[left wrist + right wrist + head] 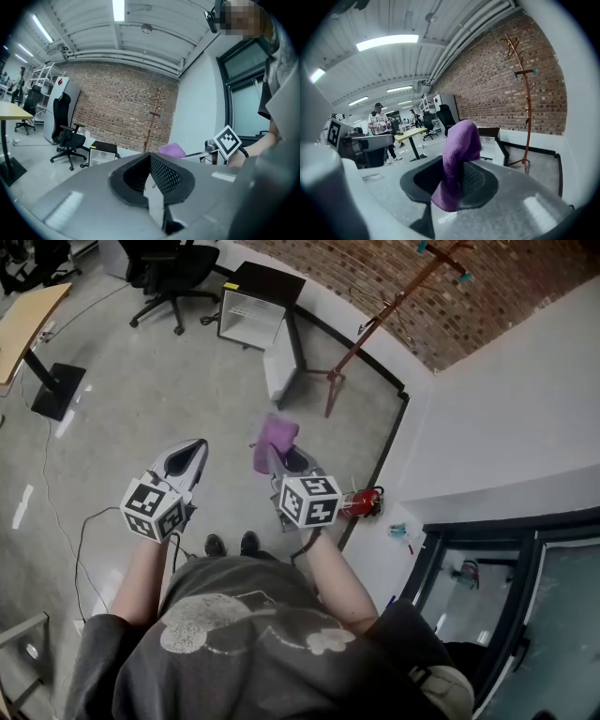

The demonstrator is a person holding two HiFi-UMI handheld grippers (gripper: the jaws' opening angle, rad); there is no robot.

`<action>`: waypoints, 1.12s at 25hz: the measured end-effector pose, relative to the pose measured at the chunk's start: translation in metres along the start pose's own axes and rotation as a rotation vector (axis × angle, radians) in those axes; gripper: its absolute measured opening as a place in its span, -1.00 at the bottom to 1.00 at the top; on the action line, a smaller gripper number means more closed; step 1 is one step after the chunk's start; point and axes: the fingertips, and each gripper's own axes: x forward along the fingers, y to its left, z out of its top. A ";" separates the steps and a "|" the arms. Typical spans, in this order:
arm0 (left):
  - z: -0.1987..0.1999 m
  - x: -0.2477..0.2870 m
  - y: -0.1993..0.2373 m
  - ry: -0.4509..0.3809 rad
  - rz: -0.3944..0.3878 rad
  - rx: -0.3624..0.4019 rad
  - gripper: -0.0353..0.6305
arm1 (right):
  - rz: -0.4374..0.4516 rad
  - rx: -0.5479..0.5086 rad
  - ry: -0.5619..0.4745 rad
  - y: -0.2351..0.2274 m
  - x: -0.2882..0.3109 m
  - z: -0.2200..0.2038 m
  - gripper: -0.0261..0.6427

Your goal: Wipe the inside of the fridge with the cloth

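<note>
A small white fridge (250,315) with a black top stands on the floor ahead, its door (282,364) swung open to the right. It also shows in the left gripper view (102,153) and the right gripper view (491,142). My right gripper (281,457) is shut on a purple cloth (275,442), which sticks up between the jaws and folds over them (458,157). My left gripper (192,454) is held beside it, jaws together with nothing in them (150,161). Both are at waist height, well short of the fridge.
A wooden coat rack (380,310) stands right of the fridge against the brick wall. A black office chair (169,277) and a desk (26,324) are at the left. A red fire extinguisher (364,502) lies by the wall, and a cable (56,493) crosses the floor.
</note>
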 end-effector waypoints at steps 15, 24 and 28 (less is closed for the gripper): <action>-0.015 -0.001 0.045 0.029 0.028 -0.032 -0.85 | -0.037 0.070 0.025 -0.008 0.033 -0.016 -0.69; 0.001 0.074 0.109 0.053 0.105 -0.046 -0.85 | 0.011 0.099 0.047 -0.065 0.127 0.023 -0.69; 0.015 0.122 0.133 0.064 0.119 -0.043 -0.85 | 0.026 0.103 0.057 -0.101 0.167 0.051 -0.69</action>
